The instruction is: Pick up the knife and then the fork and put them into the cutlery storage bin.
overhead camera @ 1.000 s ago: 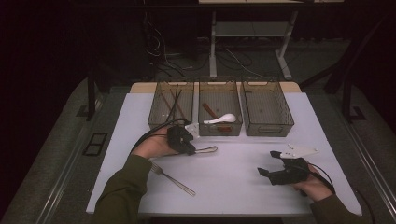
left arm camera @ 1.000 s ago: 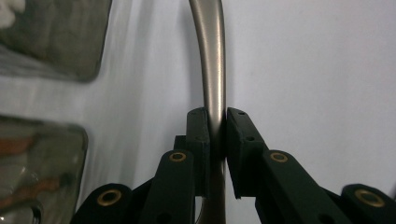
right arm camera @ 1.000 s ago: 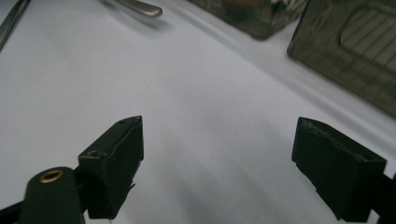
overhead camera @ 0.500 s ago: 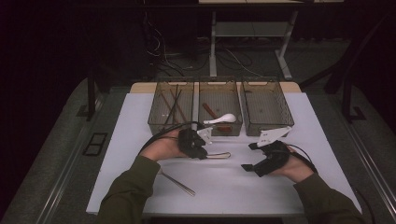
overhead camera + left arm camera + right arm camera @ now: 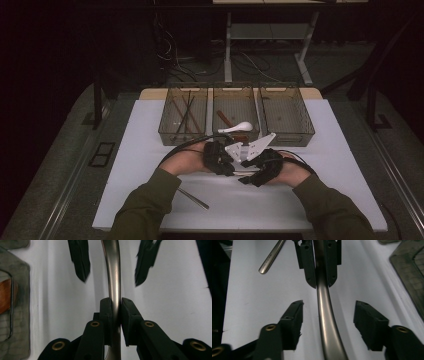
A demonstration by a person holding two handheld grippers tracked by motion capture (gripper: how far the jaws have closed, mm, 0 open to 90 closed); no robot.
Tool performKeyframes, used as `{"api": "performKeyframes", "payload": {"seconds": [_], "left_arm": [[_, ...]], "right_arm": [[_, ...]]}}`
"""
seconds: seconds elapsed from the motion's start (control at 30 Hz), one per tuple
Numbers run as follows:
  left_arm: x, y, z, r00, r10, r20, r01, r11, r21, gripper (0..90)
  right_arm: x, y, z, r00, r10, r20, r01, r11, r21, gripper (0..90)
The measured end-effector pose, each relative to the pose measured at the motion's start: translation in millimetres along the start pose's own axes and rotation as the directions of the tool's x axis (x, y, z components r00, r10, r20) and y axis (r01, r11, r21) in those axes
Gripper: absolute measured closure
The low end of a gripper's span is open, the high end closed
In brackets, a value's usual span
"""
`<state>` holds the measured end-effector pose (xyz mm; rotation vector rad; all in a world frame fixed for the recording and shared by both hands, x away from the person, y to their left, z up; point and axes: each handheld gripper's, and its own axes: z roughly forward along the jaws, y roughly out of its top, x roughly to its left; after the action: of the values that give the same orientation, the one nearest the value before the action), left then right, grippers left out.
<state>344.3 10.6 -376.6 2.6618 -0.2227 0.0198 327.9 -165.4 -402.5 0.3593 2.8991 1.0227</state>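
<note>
**Two grippers meet on a curved metal handle in front of the middle bin**

The left gripper [image 5: 115, 312] is clamped on a metal utensil handle [image 5: 113, 277], its two black pads pressed flat against either side of the shaft. In the high view the left hand [image 5: 187, 161] reaches in from the lower left, forearm angled up toward the middle bin [image 5: 235, 116], with the left gripper [image 5: 218, 158] just in front of that bin's near wall.

The right gripper [image 5: 329, 315] faces it from the opposite side, jaws spread wide and straddling the same handle [image 5: 327, 322] without touching it. In the high view the right hand [image 5: 290, 171] comes in from the lower right, and the right gripper [image 5: 261, 167] sits close beside the left one, the grey plates on top nearly overlapping.

The handle is smooth, brushed silver-grey and gently bowed along its length. Its long axis runs from one gripper to the other, roughly parallel to the middle bin's front wall; its working end is hidden, so it may be a spoon or similar.

The white table [image 5: 145, 150] carries three bins in a row. A white spoon [image 5: 236, 128] and a brown piece lie in the middle bin, dark sticks [image 5: 184, 116] in the bin left of it. A second metal utensil [image 5: 192, 198] lies on the table nearer the person than the middle bin, by the left sleeve.
</note>
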Motion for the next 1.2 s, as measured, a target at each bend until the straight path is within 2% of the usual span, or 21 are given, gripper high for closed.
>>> {"api": "performKeyframes", "payload": {"seconds": [0.03,0.17,0.2,0.23,0.27,0.37,0.4,0.43,0.47,0.57,0.6,0.63,0.67,0.73,0.83,0.87,0.9,0.93,1.03,1.07,1.2], "left_arm": [[0.0,0.0,0.0,1.0,0.0,0.0,0.0,1.0,0.0,79.2],[-1.7,5.5,-2.1,0.9999,0.017,-0.001,-0.017,0.9999,0.0,79.2],[-1.6,7.8,-3.5,0.9996,0.026,-0.003,-0.026,0.9996,0.006,79.2],[-1.6,7.8,-3.5,0.9996,0.026,-0.003,-0.026,0.9996,0.006,79.2],[-2.2,9.2,-3.5,0.9994,0.034,-0.008,-0.034,0.9994,0.009,79.2],[-3.0,9.0,-2.7,0.9995,0.032,-0.008,-0.032,0.9995,0.007,79.1],[-3.1,8.5,-1.9,0.9997,0.025,-0.001,-0.025,0.9996,0.012,79.1],[-3.1,8.5,-1.9,0.9997,0.025,-0.001,-0.025,0.9996,0.012,79.1],[-3.2,8.2,-0.9,0.9997,0.022,0.005,-0.022,0.9996,0.018,79.1],[-1.5,8.2,0.3,0.9992,0.035,0.019,-0.036,0.9991,0.023,79.1],[0.6,8.3,0.5,0.998,0.059,0.022,-0.06,0.9981,0.018,79.0],[0.6,8.3,0.5,0.998,0.059,0.022,-0.06,0.9981,0.018,79.0],[-0.7,7.8,-0.3,0.9991,0.035,0.021,-0.036,0.9991,0.022,79.0],[1.1,8.5,-0.9,0.9972,0.067,0.032,-0.067,0.9977,0.009,79.0],[0.7,8.7,-1.8,0.9971,0.07,0.031,-0.07,0.9976,0.004,79.1],[-4.1,7.9,-3.2,0.9996,0.011,0.026,-0.011,0.9999,0.002,79.1],[-4.1,7.9,-3.2,0.9996,0.011,0.026,-0.011,0.9999,0.002,79.1],[-7.9,7.2,-3.4,0.9988,-0.039,0.03,0.039,0.9992,0.0,79.1],[-7.4,9.1,-4.7,0.9996,-0.007,0.027,0.007,1.0,0.003,79.1],[-5.3,10.2,-5.5,0.9994,0.028,0.021,-0.028,0.9996,0.008,79.1],[-4.9,11.5,-4.9,0.9989,0.043,0.018,-0.044,0.9987,0.027,79.2]], "right_arm": [[0.0,0.0,0.0,1.0,0.0,0.0,0.0,1.0,0.0,43.0],[-0.6,0.4,5.8,0.9993,-0.033,-0.014,0.033,0.999,0.011,56.1],[1.6,0.9,7.7,0.9989,-0.038,-0.029,0.039,0.999,0.02,66.1],[1.6,0.9,7.7,0.9989,-0.038,-0.029,0.039,0.999,0.02,66.1],[2.2,1.4,8.2,0.9983,-0.046,-0.037,0.047,0.999,0.017,74.9],[3.2,1.0,8.4,0.9978,-0.061,-0.027,0.062,0.998,0.013,75.6],[3.7,-0.1,11.0,0.9968,-0.08,-0.006,0.08,0.997,-0.001,75.9],[3.7,-0.1,11.0,0.9968,-0.08,-0.006,0.08,0.997,-0.001,75.9],[2.8,-0.9,11.1,0.9943,-0.098,-0.043,0.097,0.995,-0.026,76.1],[4.0,-1.7,9.6,0.997,-0.069,-0.034,0.068,0.997,-0.028,76.2],[3.2,-2.1,9.1,0.9962,-0.079,-0.036,0.077,0.996,-0.046,76.3],[3.2,-2.1,9.1,0.9962,-0.079,-0.036,0.077,0.996,-0.046,76.3],[0.4,-2.3,8.1,0.9933,-0.109,-0.038,0.106,0.992,-0.061,76.3],[0.2,-2.1,7.0,0.9921,-0.122,-0.031,0.119,0.99,-0.071,76.4],[0.7,-1.1,5.5,0.9919,-0.122,-0.035,0.119,0.99,-0.07,76.3],[2.1,-0.6,5.0,0.9922,-0.119,-0.036,0.117,0.991,-0.069,76.3],[2.1,-0.6,5.0,0.9922,-0.119,-0.036,0.117,0.991,-0.069,76.3],[3.5,-1.0,4.7,0.9923,-0.117,-0.039,0.115,0.992,-0.061,76.3],[3.0,-1.1,5.3,0.9917,-0.109,-0.069,0.105,0.993,-0.05,76.2],[4.7,-1.6,6.0,0.9941,-0.08,-0.073,0.078,0.996,-0.039,76.1],[5.1,-1.0,8.3,0.9938,-0.094,-0.059,0.093,0.995,-0.023,75.7]]}}
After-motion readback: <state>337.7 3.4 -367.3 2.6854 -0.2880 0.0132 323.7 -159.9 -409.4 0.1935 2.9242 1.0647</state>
